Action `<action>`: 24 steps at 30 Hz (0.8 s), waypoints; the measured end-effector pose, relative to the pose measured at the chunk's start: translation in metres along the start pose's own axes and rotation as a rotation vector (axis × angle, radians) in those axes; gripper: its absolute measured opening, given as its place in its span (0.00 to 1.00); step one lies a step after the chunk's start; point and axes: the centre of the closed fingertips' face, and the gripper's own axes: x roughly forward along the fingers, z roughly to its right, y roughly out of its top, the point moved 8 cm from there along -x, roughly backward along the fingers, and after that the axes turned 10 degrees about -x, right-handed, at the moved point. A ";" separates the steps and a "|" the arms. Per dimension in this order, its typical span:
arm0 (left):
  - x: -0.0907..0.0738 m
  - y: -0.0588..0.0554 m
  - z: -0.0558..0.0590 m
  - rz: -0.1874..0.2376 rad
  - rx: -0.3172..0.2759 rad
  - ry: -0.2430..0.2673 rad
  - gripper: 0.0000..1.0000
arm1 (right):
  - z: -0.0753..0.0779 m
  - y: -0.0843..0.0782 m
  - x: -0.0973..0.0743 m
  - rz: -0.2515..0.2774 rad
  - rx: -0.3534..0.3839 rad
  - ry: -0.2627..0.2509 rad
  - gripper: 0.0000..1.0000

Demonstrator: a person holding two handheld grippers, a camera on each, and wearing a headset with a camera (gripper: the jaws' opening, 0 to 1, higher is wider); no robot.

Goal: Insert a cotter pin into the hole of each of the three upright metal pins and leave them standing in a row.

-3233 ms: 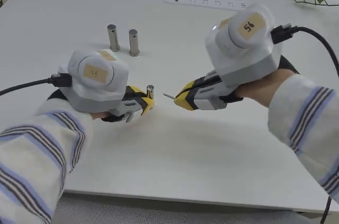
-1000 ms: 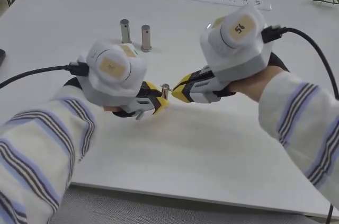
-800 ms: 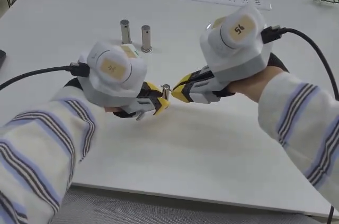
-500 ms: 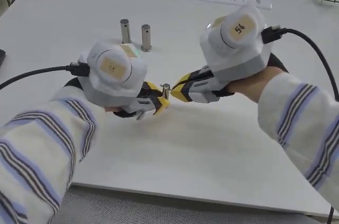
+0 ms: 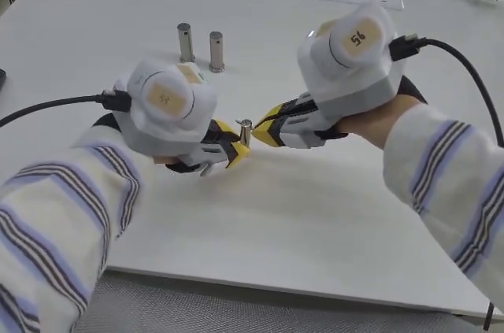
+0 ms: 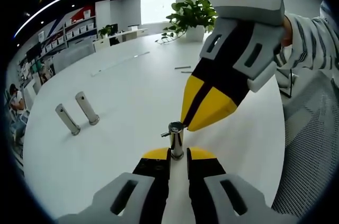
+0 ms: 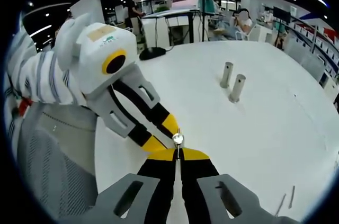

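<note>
Works the insertion step on one metal pin [image 5: 245, 131], near the middle of the white table [image 5: 315, 215]. Clamps it upright in the left gripper [image 5: 234, 152], with jaws pressed together on the lower shaft; cannot tell whether its base touches the table. Brings the right gripper [image 5: 262, 130] in from 3 o'clock of the pin head, with jaws pinched shut on a cotter pin [image 6: 166, 134] and tips right against the head. Shows, in the left gripper view, a short stub of that cotter pin poking out at 9 o'clock of the head, so probably has it through the hole; cannot tell how deep.

Leaves a second metal pin [image 5: 184, 40] and a third metal pin [image 5: 216, 49] standing side by side at 11 o'clock, well apart from both grippers. Cannot tell at this size whether either carries a cotter pin.

Next, likely calls for a straight push along the hole's axis while bracing the shaft, then spreading the right jaws and backing off toward 3 o'clock without dragging the cotter pin out.
</note>
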 end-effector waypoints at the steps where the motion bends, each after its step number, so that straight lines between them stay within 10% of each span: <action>1: 0.000 0.000 0.000 0.000 0.000 -0.001 0.10 | 0.000 0.000 0.000 -0.001 -0.005 -0.001 0.04; 24: 0.001 -0.001 0.000 -0.003 0.000 -0.004 0.10 | -0.004 -0.001 0.000 0.005 -0.050 0.009 0.07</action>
